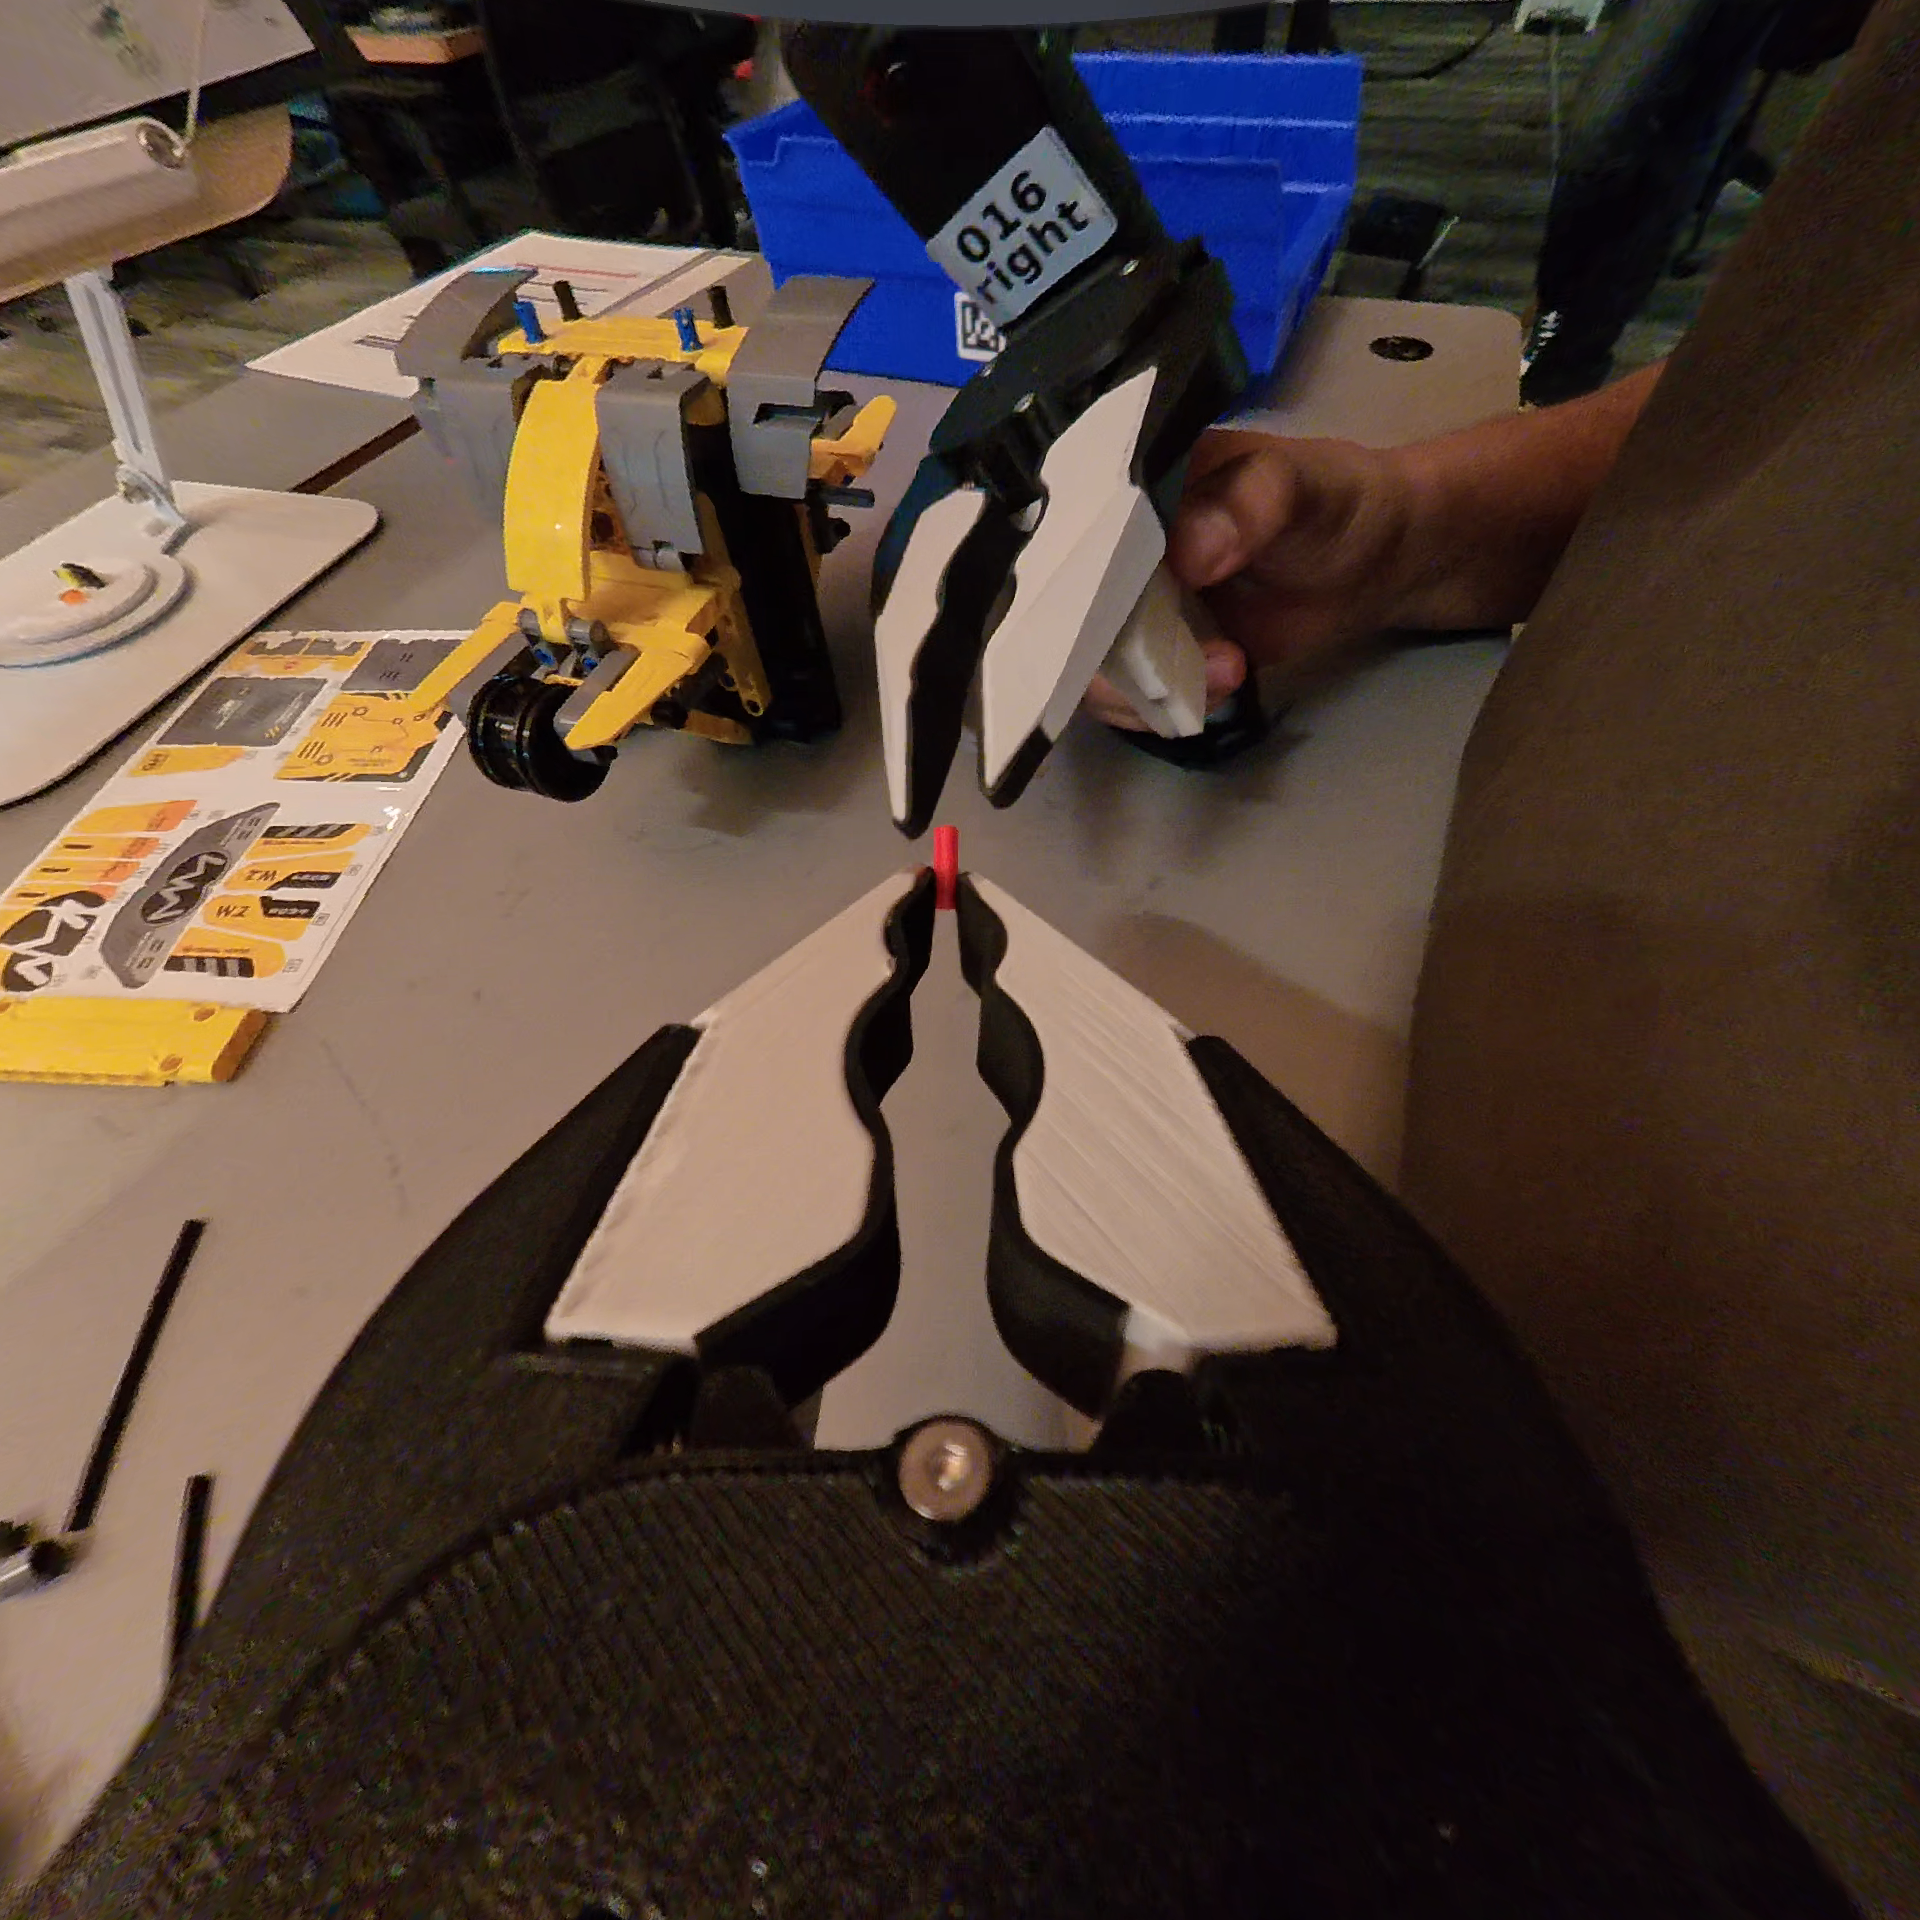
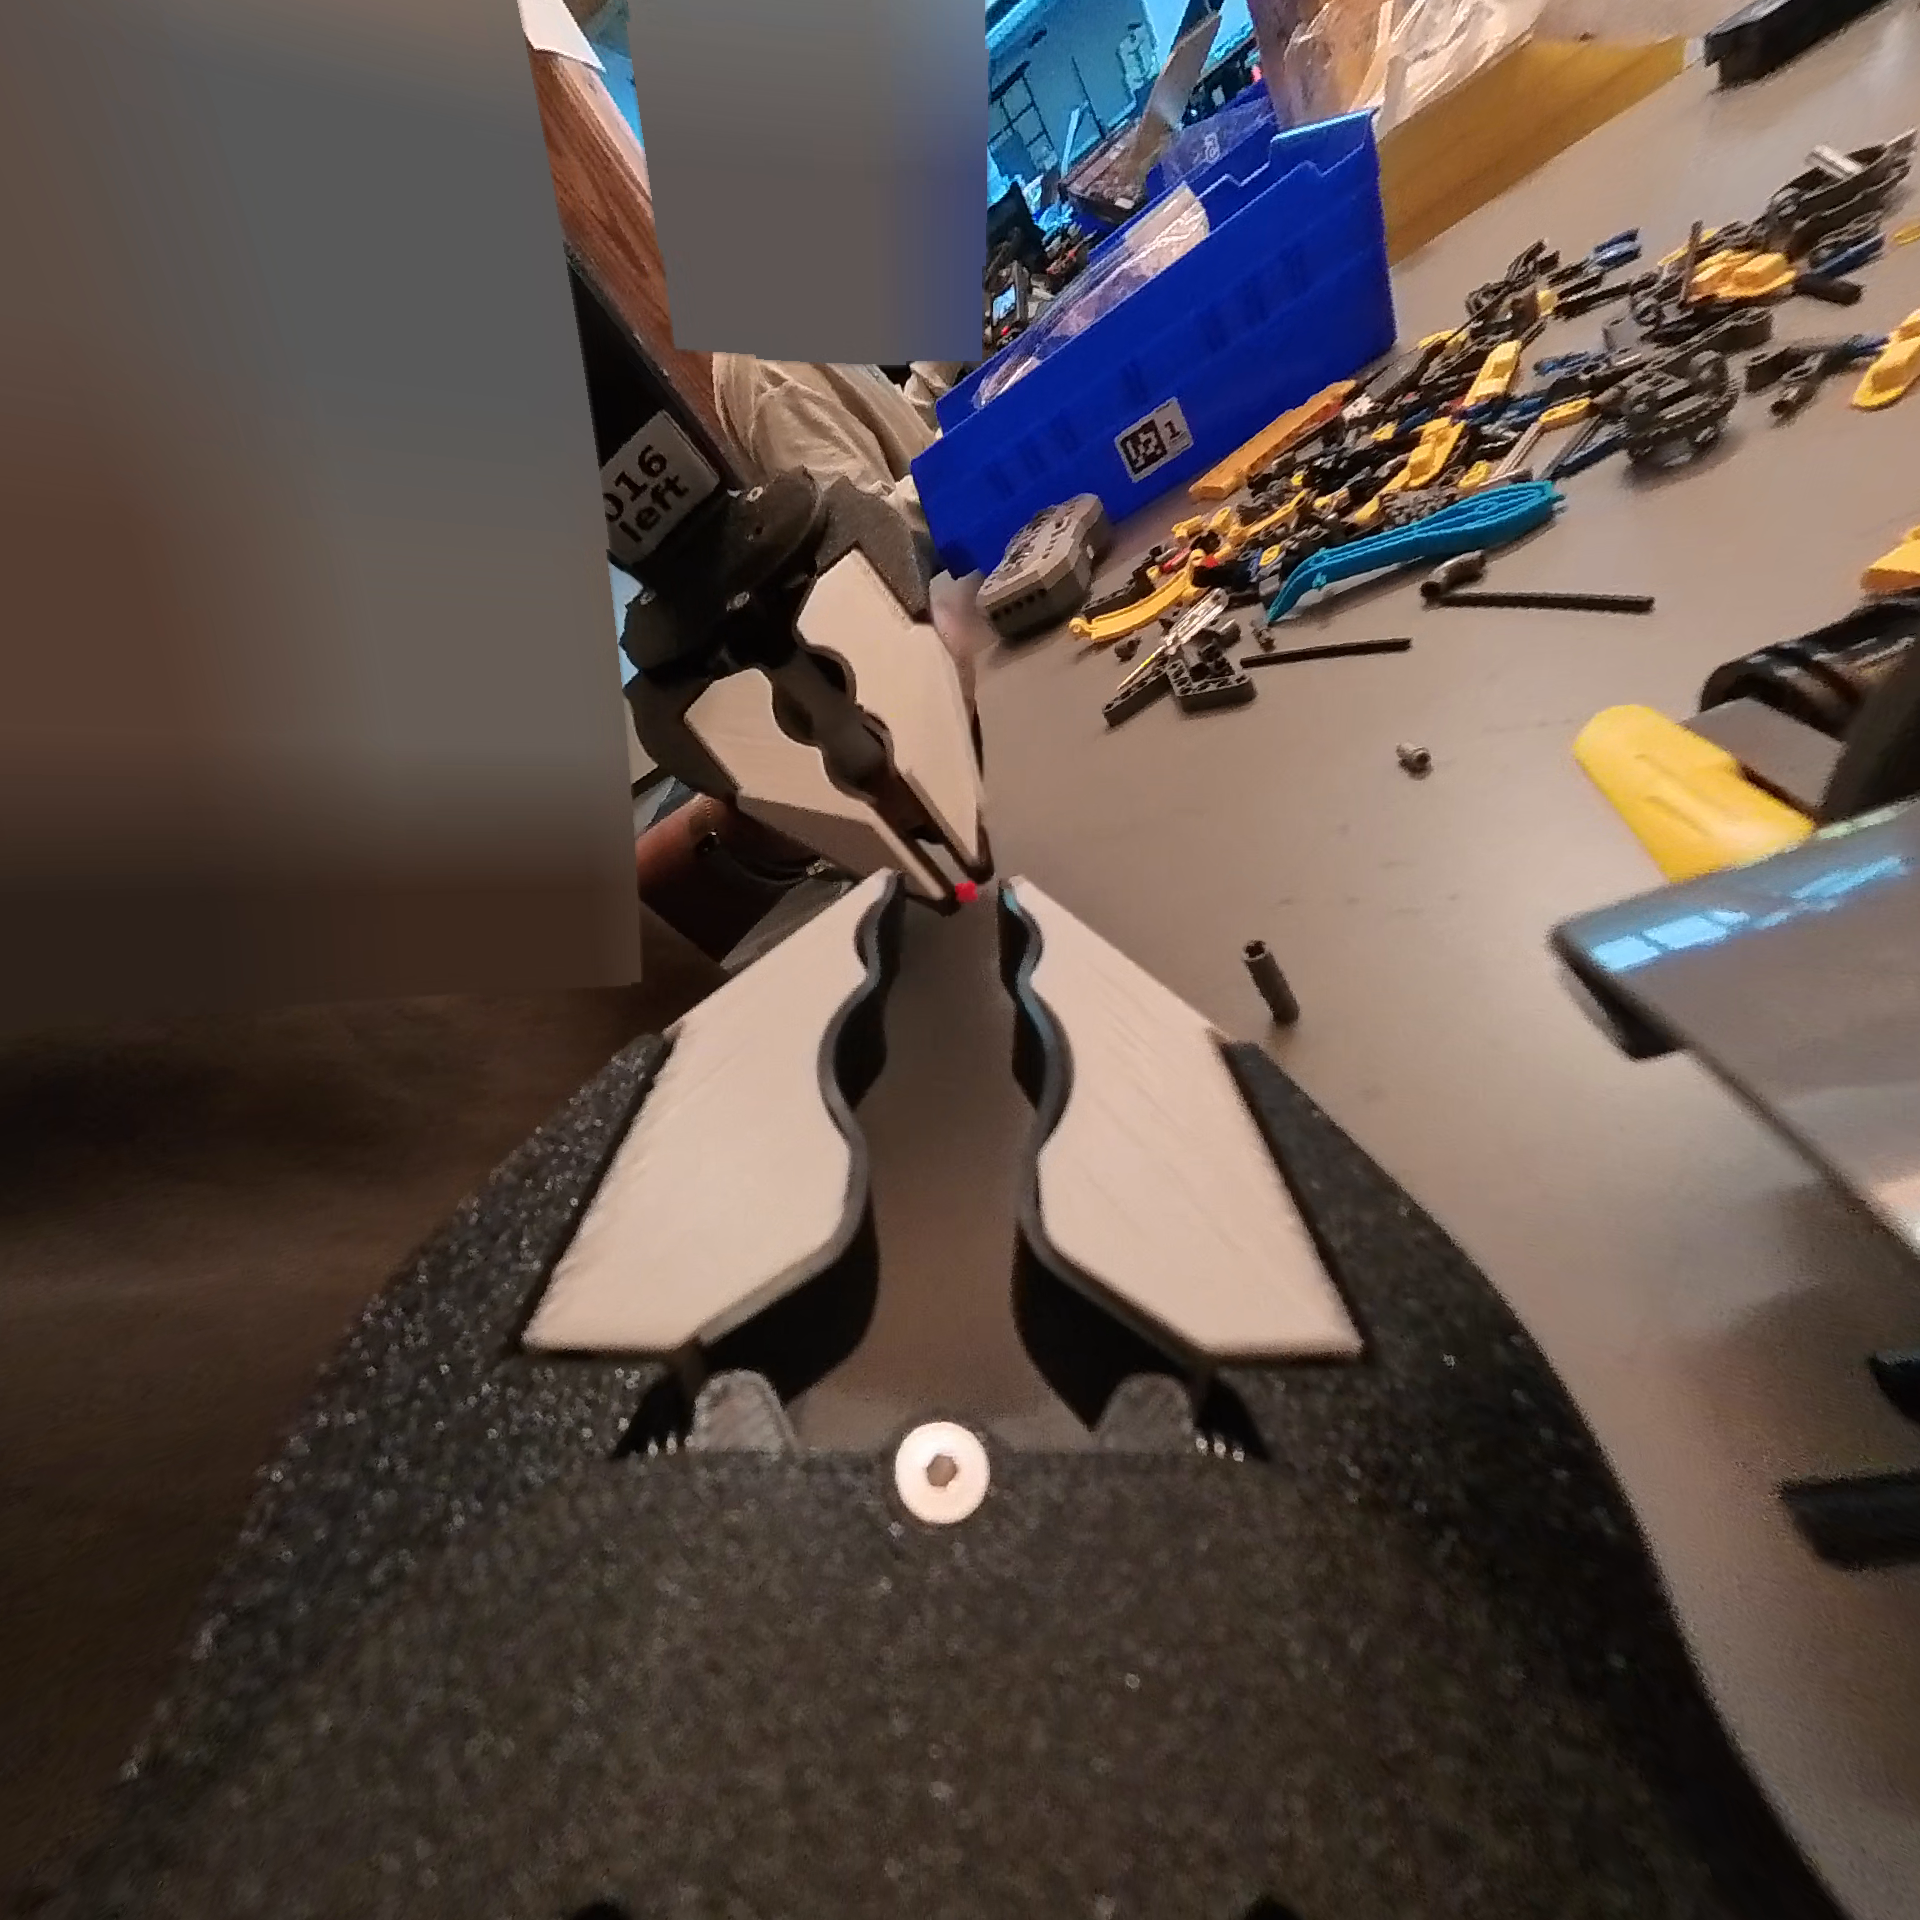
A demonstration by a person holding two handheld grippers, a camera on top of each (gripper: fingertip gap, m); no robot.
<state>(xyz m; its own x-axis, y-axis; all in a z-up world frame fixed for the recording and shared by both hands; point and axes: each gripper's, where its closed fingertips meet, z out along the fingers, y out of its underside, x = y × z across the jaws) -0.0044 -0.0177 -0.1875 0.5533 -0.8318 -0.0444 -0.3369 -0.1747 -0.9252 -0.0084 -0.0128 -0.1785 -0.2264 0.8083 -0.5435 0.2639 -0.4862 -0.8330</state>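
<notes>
My left gripper [image 1: 943,881] is shut on a small red pin [image 1: 944,864], which sticks out past its fingertips above the grey table [image 1: 623,914]. My right gripper [image 1: 951,816] points down at the pin from just beyond it, jaws a little apart and empty. In the right wrist view the right gripper [image 2: 948,888] is open, and the red pin [image 2: 965,890] sits between its tips, held by the left gripper [image 2: 961,883]. A partly built yellow and grey brick vehicle [image 1: 644,520] stands on the table to the left of the right gripper.
A sticker sheet [image 1: 208,821] and a yellow plate [image 1: 125,1044] lie at the left. A white lamp base [image 1: 156,582] stands farther left. A blue bin [image 2: 1174,395] is behind. Loose bricks [image 2: 1455,447] are spread to the right. A person's hand [image 1: 1351,540] holds the right gripper. Both grippers' tips are close together, under 4 cm apart. From either gripper's tips it is about 25 centimeters to the yellow plate [image 1: 125,1044].
</notes>
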